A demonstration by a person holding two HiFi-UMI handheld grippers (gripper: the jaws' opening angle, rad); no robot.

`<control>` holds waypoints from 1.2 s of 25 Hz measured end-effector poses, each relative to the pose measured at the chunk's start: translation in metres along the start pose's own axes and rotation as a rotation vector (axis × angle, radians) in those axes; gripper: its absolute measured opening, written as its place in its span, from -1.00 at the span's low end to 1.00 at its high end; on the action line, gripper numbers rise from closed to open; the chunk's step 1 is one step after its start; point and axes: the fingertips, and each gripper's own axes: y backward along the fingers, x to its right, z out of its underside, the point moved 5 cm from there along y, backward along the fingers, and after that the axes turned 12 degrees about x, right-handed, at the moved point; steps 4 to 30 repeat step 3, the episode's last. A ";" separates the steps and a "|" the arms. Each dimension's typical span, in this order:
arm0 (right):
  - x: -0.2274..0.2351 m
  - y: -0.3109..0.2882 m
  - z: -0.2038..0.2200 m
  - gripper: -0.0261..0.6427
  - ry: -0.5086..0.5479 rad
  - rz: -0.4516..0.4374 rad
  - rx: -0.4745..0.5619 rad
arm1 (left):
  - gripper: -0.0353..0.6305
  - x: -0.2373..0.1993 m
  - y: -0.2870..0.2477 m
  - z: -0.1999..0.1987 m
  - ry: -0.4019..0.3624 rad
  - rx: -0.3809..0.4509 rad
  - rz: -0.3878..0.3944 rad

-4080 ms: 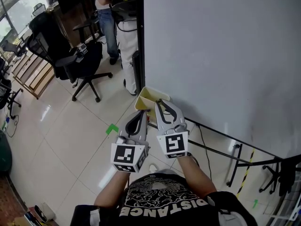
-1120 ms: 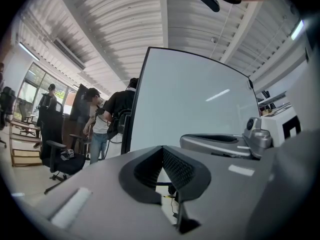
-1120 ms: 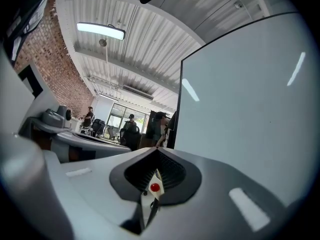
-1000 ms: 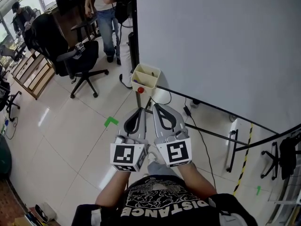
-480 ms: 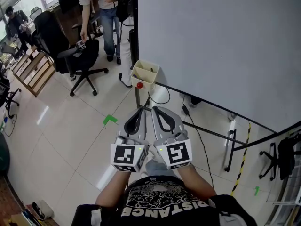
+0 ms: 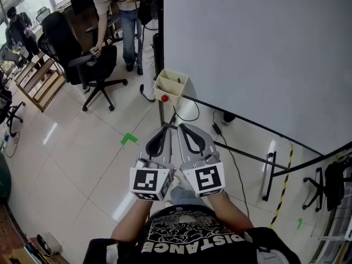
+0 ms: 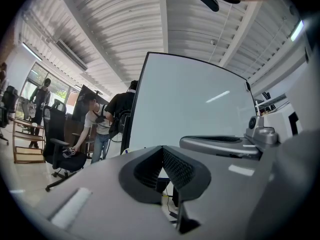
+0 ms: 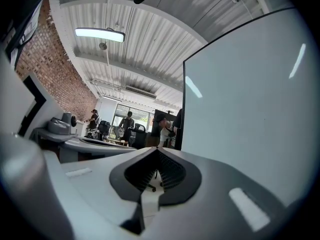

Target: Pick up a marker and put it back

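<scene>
The whiteboard (image 6: 258, 54) filled the upper right of the head view, and the cream holder (image 6: 171, 86) hung at its lower left corner, with a small red knob (image 6: 164, 98) on its front. Below it, we held the left gripper (image 6: 164, 128) and the right gripper (image 6: 183, 126) side by side, well short of the holder. In each gripper view the 2 jaws were pressed together at their tips, with nothing between them. We could not make out a marker clearly. A dark sliver inside the holder was probably one, so we judged the marker sat there. We expected it to be light, stiff and smooth, likely to roll or twist under a loose pinch. The best hold would be across the middle of the barrel, not on the cap, which might pull off. For room, the tiled floor (image 6: 82, 147) lay open to the left. The office chair (image 6: 82, 65) and the people (image 6: 118, 15) beyond it stood well apart from our path. The holder's rim and the whiteboard's edge just beside it were the tight spots. The stand's rail (image 6: 247, 125) and a cable (image 6: 234, 158) ran low on the right.
</scene>
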 end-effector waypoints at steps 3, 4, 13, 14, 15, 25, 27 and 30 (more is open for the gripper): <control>0.000 0.000 -0.001 -0.92 -0.002 0.001 -0.003 | -0.88 0.000 0.001 -0.001 0.001 -0.003 0.001; 0.000 0.000 -0.001 -0.92 -0.002 0.001 -0.003 | -0.88 0.000 0.001 -0.001 0.001 -0.003 0.001; 0.000 0.000 -0.001 -0.92 -0.002 0.001 -0.003 | -0.88 0.000 0.001 -0.001 0.001 -0.003 0.001; 0.000 0.000 -0.001 -0.92 -0.002 0.001 -0.003 | -0.88 0.000 0.001 -0.001 0.001 -0.003 0.001; 0.000 0.000 -0.001 -0.92 -0.002 0.001 -0.003 | -0.88 0.000 0.001 -0.001 0.001 -0.003 0.001; 0.000 0.000 -0.001 -0.92 -0.002 0.001 -0.003 | -0.88 0.000 0.001 -0.001 0.001 -0.003 0.001; 0.000 0.000 -0.001 -0.92 -0.002 0.001 -0.003 | -0.88 0.000 0.001 -0.001 0.001 -0.003 0.001; 0.000 0.000 -0.001 -0.92 -0.002 0.001 -0.003 | -0.88 0.000 0.001 -0.001 0.001 -0.003 0.001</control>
